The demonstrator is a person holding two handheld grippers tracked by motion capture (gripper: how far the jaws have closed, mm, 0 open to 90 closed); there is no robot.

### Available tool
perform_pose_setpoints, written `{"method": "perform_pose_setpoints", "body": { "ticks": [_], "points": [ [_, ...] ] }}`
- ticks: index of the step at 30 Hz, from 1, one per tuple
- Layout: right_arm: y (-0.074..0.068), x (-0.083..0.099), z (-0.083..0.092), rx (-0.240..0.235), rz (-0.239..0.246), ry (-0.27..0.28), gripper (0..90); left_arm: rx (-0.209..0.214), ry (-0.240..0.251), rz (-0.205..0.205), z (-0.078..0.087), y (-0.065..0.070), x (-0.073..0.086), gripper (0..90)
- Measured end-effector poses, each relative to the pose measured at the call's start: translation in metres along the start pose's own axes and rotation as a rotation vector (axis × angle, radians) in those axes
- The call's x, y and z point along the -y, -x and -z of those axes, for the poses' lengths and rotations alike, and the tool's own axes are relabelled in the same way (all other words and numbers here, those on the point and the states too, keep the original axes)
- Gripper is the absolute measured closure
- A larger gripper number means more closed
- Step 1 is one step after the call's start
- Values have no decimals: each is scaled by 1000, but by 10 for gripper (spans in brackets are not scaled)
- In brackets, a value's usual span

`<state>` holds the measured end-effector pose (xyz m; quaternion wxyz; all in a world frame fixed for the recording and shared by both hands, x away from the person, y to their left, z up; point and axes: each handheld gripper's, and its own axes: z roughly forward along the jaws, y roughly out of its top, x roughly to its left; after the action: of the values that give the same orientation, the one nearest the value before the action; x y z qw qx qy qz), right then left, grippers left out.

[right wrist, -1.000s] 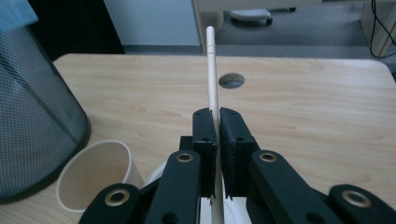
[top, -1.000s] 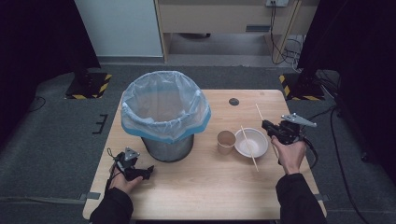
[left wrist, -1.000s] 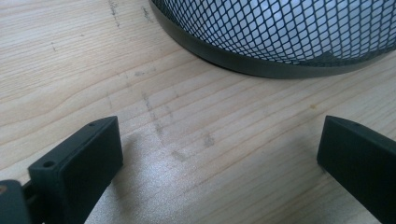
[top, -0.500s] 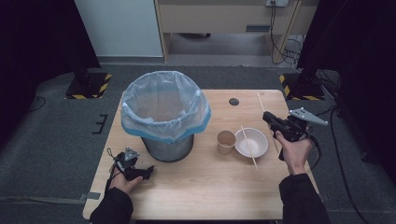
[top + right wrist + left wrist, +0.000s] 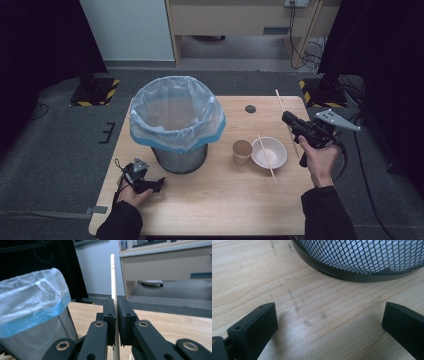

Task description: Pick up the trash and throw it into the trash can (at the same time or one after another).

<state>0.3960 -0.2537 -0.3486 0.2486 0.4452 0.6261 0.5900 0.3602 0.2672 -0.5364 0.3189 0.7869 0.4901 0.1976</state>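
Right hand-held gripper (image 5: 115, 315): jaws clamped on a chopstick (image 5: 113, 280), gripped low on its shaft, most of its length standing above the pads. In the high view the same stick (image 5: 284, 112) is held clear of the worktop (image 5: 220, 200), at the right edge.

Step in hand, as judged: carry the stick to the bin (image 5: 175, 120) and drop it in. Recommended: keep the grip firm, lift high enough that the lower tip clears the bowl (image 5: 269, 152) and cup (image 5: 242, 151), release only once over the liner's mouth.

Left hand-held gripper (image 5: 142, 182): jaws wide, holding nothing, low at the worktop near the bin's base (image 5: 362, 272).

Obstructions: bowl and cup stand between the right hand and the bin. A second chopstick (image 5: 266, 157) lies across the bowl; a low pass could knock it. The long free end may catch the liner rim.
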Motion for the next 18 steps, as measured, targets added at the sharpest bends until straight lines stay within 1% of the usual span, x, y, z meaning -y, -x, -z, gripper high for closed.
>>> {"method": "perform_pose_setpoints", "body": {
  "ticks": [2,6,18],
  "points": [
    [-2,-4,1,-10,-8,14,858,0,0,0,0,0,0,0],
    [-8,-13,1,-31,2,25,859,0,0,0,0,0,0,0],
    [-29,-40,-7,-98,9,66,858,0,0,0,0,0,0,0]
  ]
}}
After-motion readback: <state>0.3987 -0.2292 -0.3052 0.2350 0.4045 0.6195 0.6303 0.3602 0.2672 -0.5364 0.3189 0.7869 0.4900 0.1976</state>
